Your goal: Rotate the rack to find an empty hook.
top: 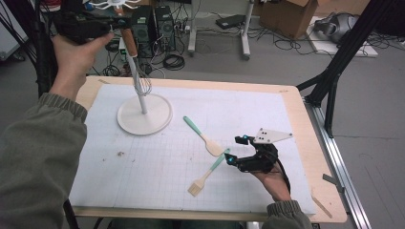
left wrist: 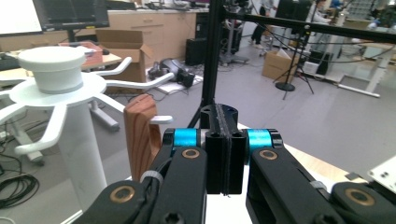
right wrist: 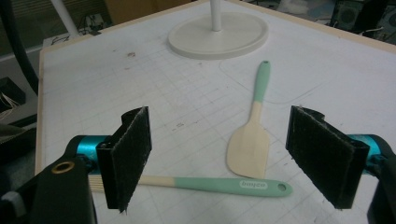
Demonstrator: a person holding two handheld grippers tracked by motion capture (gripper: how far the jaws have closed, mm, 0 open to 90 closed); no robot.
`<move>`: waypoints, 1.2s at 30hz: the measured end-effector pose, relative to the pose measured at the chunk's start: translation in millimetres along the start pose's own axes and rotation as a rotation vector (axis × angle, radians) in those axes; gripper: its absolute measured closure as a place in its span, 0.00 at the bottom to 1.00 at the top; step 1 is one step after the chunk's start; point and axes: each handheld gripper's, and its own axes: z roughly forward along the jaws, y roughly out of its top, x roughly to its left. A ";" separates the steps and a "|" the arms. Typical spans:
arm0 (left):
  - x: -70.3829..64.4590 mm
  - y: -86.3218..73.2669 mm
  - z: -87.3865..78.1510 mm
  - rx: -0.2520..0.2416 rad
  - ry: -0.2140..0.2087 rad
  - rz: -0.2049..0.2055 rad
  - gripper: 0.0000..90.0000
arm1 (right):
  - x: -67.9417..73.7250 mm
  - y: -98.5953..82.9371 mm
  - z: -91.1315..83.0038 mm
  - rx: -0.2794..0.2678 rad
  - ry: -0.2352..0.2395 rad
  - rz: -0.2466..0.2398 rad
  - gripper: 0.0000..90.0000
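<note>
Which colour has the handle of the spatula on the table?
Mint green handle on the spatula; the right gripper view shows it best.

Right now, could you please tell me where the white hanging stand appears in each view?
High view: the white stand is at upper left, with its round base on the mat.
Left gripper view: its hooked top is at far left.
Right gripper view: its round base is at top centre.
Shared landmark: the stand's white pole.

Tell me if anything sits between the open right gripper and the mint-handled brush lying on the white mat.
Nothing visible does. The right gripper, jaws wide apart, hovers directly over the mint-handled wooden brush. The mint-handled wooden spatula lies just beyond it, blade close to the brush handle, not in the way.
</note>
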 end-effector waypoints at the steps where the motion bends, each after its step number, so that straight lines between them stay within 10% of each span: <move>1: -0.1 0.0 0.6 -0.007 0.007 -0.003 1.00 | 0.1 0.0 0.2 -0.002 0.001 -0.003 0.24; 22: 6.3 -1.5 -12.6 -0.042 0.110 -0.020 0.99 | 3.9 0.8 -1.7 -0.005 0.003 -0.008 0.24; 36: -5.0 -4.9 -3.1 -0.049 0.083 -0.019 0.99 | 3.5 0.8 -1.0 -0.010 0.000 -0.013 0.24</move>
